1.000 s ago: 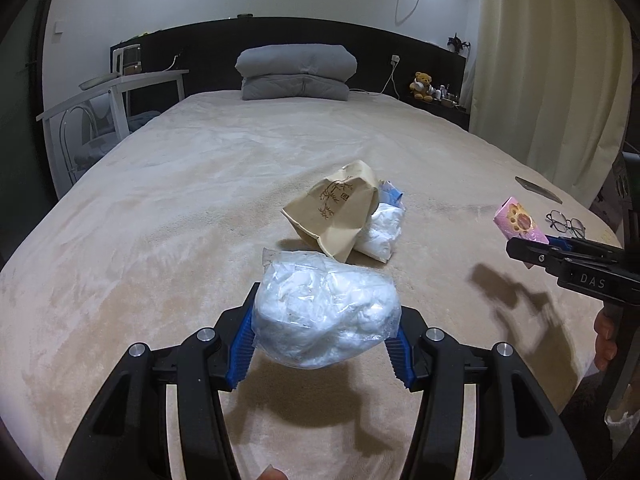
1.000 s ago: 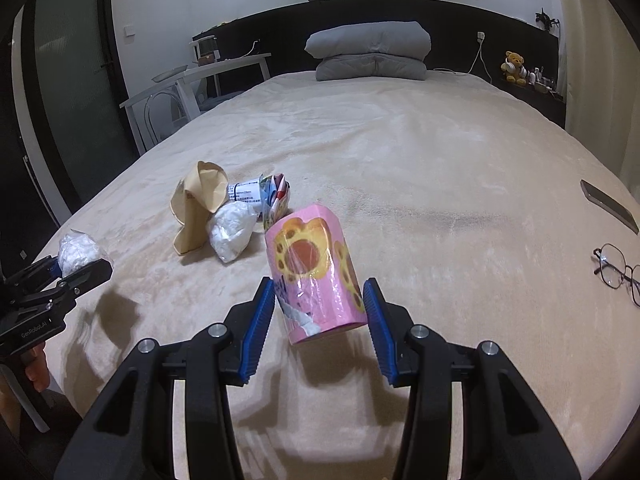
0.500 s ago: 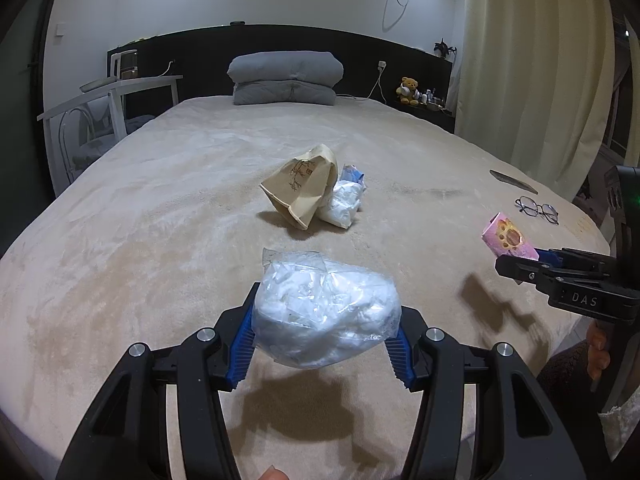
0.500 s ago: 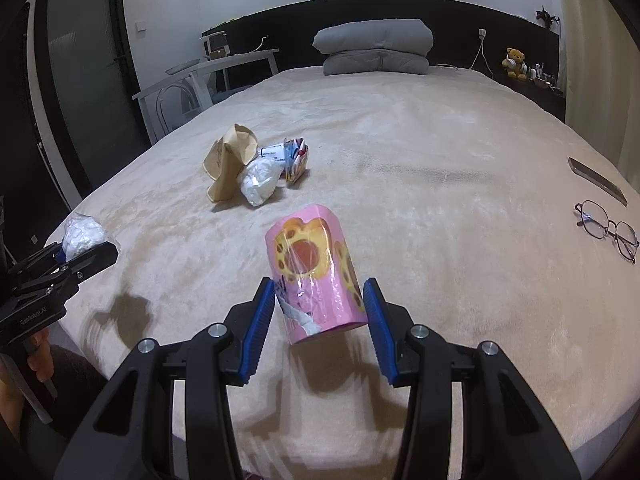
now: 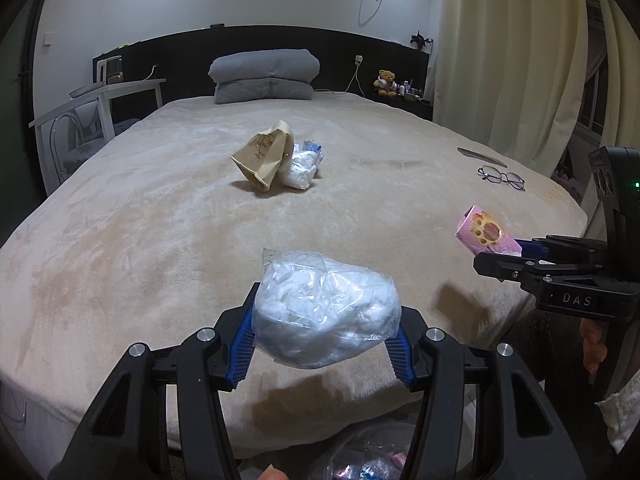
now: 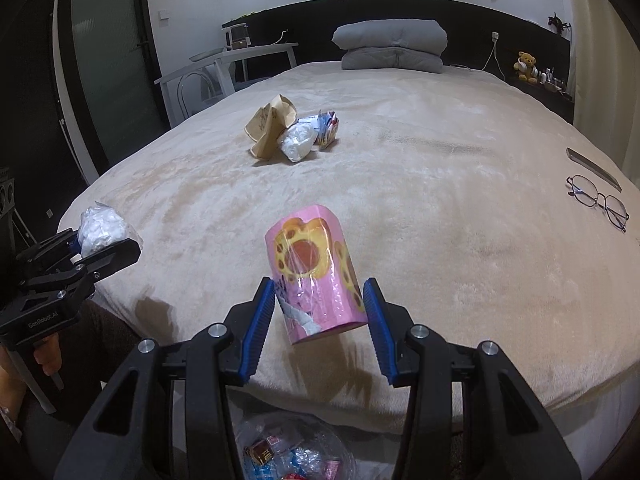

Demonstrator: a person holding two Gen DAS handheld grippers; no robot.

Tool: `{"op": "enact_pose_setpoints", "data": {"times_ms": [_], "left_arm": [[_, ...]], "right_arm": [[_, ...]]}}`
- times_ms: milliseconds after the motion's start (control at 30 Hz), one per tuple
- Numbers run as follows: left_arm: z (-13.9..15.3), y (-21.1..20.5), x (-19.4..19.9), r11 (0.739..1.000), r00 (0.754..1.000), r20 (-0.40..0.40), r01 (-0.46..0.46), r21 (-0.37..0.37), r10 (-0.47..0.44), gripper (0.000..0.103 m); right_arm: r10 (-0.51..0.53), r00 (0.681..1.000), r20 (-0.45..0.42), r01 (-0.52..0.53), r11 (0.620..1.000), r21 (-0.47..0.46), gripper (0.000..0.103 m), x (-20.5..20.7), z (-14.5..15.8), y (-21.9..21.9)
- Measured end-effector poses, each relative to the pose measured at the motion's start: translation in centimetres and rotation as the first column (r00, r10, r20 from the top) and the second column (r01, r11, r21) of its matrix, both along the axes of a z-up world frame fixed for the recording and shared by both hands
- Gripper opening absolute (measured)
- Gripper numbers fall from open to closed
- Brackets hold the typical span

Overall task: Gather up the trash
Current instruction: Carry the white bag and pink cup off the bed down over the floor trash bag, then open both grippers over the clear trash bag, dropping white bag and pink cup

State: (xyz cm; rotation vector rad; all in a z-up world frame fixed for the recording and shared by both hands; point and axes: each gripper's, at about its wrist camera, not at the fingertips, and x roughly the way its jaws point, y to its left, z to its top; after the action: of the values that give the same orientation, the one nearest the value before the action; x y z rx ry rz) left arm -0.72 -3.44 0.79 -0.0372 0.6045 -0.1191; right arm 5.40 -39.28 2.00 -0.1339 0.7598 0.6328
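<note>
A wide bed (image 5: 160, 240) under a beige plush blanket stretches before me. Near its middle lies a small heap: a crumpled brown paper bag (image 5: 264, 154), a white plastic bag (image 5: 300, 168) touching its right side, and a colourful wrapper (image 6: 328, 128) just beyond. Far off, two grey pillows (image 5: 264, 76) sit stacked at the headboard. At the right edge rest a pair of glasses (image 5: 502, 178) and a dark flat object (image 5: 478, 155).

Bare blanket (image 6: 420, 208) ahead (trash pile (image 6: 292, 132) blocks centre).
</note>
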Motion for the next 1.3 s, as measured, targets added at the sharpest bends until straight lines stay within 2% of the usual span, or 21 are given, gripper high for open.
{"op": "enact_pose_setpoints", "data": {"times_ms": [200, 400, 533, 633, 800, 933, 1100, 1300], "left_arm": [[-1.2, -1.0, -1.9, 1.000, 0.999, -0.039, 0.011, -0.001, -0.011, 0.055], [-3.6, -2.1, -3.3, 1.000, 0.989, -0.145, 0.003, 0.010, -0.002, 0.055], [-5.1, -3.2, -4.1, 0.999, 0.978, -0.206, 0.031, 0.023, -0.026, 0.055], [-6.3, -3.9, -4.6, 0.998, 0.967, -0.253, 0.048, 0.040, -0.036, 0.055], [-8.5, -5.4, -4.9, 0.995, 0.936, -0.348, 0.076, 0.058, -0.051, 0.055], [-10.7, -6.7, -4.5, 0.992, 0.895, -0.440, 0.109, 0.071, -0.066, 0.055], [-14.0, -7.9, -3.5, 0.984, 0.825, -0.561, 0.146, 0.104, -0.063, 0.055], [-18.6, -8.2, -2.0, 0.983, 0.707, -0.706, 0.156, 0.096, -0.043, 0.055]], "right_arm": [[0.033, 0.999, -0.018, -0.034, 0.999, -0.037, 0.046, -2.6, -1.3, -0.6], [0.049, 0.998, -0.051, -0.053, 0.996, -0.071, 0.046, -4.7, -2.7, -0.9], [0.060, 0.994, -0.089, -0.068, 0.994, -0.091, 0.046, -5.6, -3.9, -0.9], [0.069, 0.986, -0.149, -0.082, 0.993, -0.083, 0.046, -5.9, -5.0, -1.0], [0.085, 0.955, -0.283, -0.110, 0.991, -0.074, 0.046, -6.2, -7.3, -0.8], [0.065, 0.927, -0.370, -0.113, 0.988, -0.109, 0.046, -6.0, -9.4, -0.2], [0.012, 0.872, -0.490, -0.104, 0.981, -0.162, 0.046, -5.1, -12.8, 0.5], [-0.085, 0.771, -0.631, -0.083, 0.969, -0.231, 0.046, -3.7, -18.1, 0.9]]}}
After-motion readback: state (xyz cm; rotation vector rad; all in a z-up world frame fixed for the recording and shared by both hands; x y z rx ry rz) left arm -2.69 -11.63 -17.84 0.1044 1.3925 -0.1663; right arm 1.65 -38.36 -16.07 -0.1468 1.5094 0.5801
